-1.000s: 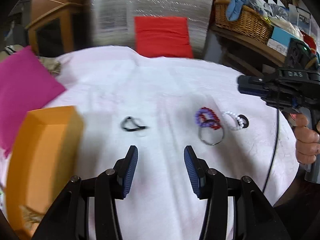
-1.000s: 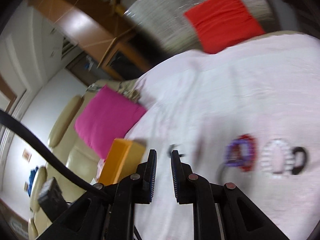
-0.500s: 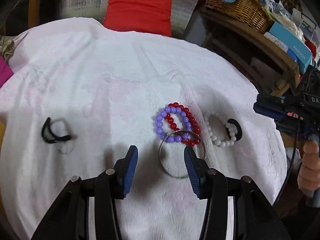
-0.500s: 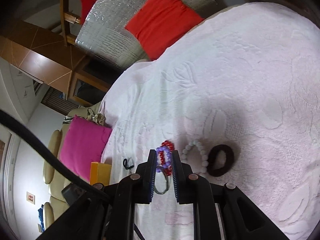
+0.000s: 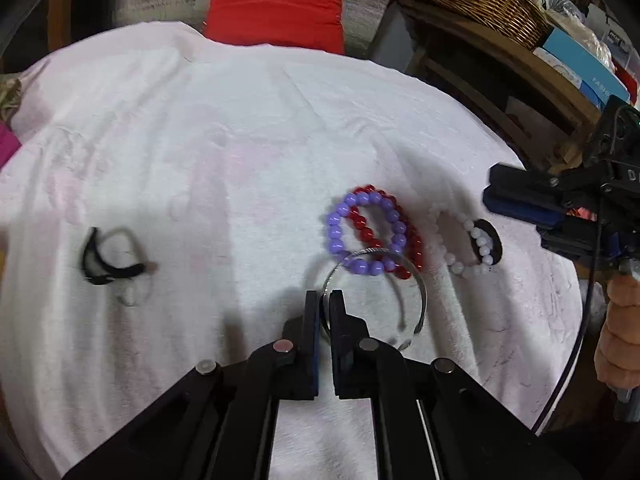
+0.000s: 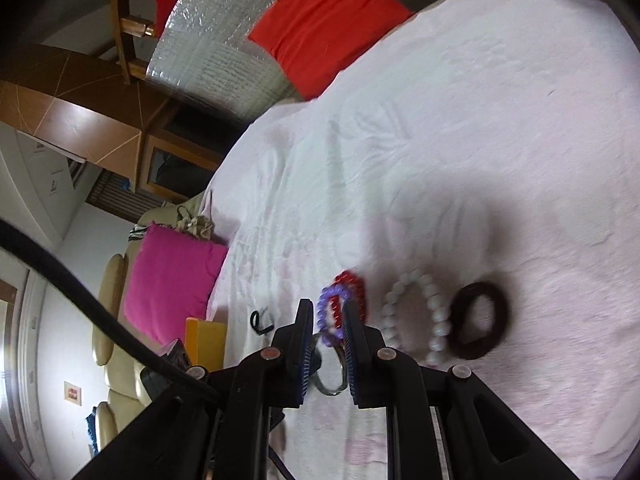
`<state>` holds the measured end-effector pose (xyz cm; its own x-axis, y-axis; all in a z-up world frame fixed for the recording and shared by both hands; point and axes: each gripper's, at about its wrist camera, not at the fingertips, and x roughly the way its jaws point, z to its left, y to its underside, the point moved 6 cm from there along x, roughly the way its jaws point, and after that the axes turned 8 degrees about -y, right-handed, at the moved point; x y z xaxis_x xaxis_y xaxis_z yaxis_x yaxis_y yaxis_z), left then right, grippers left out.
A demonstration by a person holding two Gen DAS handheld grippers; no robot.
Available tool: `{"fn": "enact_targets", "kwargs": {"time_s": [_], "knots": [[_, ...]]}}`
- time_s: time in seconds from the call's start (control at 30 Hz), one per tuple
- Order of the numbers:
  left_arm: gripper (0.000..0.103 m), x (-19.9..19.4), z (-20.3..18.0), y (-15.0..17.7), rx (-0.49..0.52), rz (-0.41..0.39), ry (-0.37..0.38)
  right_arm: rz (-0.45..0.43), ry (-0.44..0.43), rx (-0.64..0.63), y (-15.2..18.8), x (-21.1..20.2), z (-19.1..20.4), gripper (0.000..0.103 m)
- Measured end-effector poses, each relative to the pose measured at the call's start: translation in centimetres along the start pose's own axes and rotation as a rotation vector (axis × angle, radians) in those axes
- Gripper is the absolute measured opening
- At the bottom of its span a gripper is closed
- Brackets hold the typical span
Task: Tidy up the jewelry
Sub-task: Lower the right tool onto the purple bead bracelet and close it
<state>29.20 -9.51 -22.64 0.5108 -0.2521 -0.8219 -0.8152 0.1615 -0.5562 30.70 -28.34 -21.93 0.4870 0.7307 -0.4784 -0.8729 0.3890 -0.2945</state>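
- Here, left tool (image 5: 325, 300) clenched on the near-left rim of the metal bangle (image 5: 416, 288), fingers nearly together with the thin rim pinched between them.
- Bangle lying on the white cloth (image 5: 240, 140) over the surface, far edge overlapping the purple bead bracelet (image 5: 340, 224).
- Purple bracelet tangled with the red bead bracelet (image 5: 414, 240), the two crossing each other.
- Just to the right, white bead bracelet (image 5: 476, 240), touching a dark hair tie (image 5: 495, 240) at its far side.
- Well apart to the left, black clip (image 5: 98, 260), alone on the cloth.
- Right tool (image 6: 327, 314) slightly parted, gripping nothing, hovering above the same cluster; purple and red beads seen through the gap.
- From the right wrist view, white bracelet (image 6: 432, 312) and hair tie (image 6: 478, 320) beside the right finger.
- Further out, orange box (image 6: 204, 342) at the cloth's edge, pink cushion (image 6: 168, 280) behind, red cushion (image 6: 324, 16) at the far end.
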Motion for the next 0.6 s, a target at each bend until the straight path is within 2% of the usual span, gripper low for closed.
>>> {"fn": "enact_targets", "kwargs": {"time_s": [0.13, 0.27, 0.37, 0.5, 0.6], "knots": [[0.004, -2.3, 2.3, -0.1, -0.024, -0.046, -0.026, 0.045, -0.01, -0.01, 0.9, 2.7, 1.2, 0.017], [0.004, -3.1, 4.7, 0.4, -0.04, -0.039, -0.058, 0.092, 0.006, -0.009, 1.8, 4.8, 1.8, 0.017], [0.004, -3.3, 5.9, 0.9, -0.043, -0.025, -0.064, 0.127, 0.069, 0.005, 2.3, 5.8, 1.3, 0.017], [0.004, -3.5, 5.0, 0.6, -0.019, -0.046, -0.032, 0.119, 0.127, 0.092, 2.4, 5.9, -0.6, 0.017], [0.004, -3.5, 4.1, 0.3, -0.011, -0.055, -0.005, 0.111, 0.137, 0.14, 2.2, 5.9, -1.7, 0.017]]}}
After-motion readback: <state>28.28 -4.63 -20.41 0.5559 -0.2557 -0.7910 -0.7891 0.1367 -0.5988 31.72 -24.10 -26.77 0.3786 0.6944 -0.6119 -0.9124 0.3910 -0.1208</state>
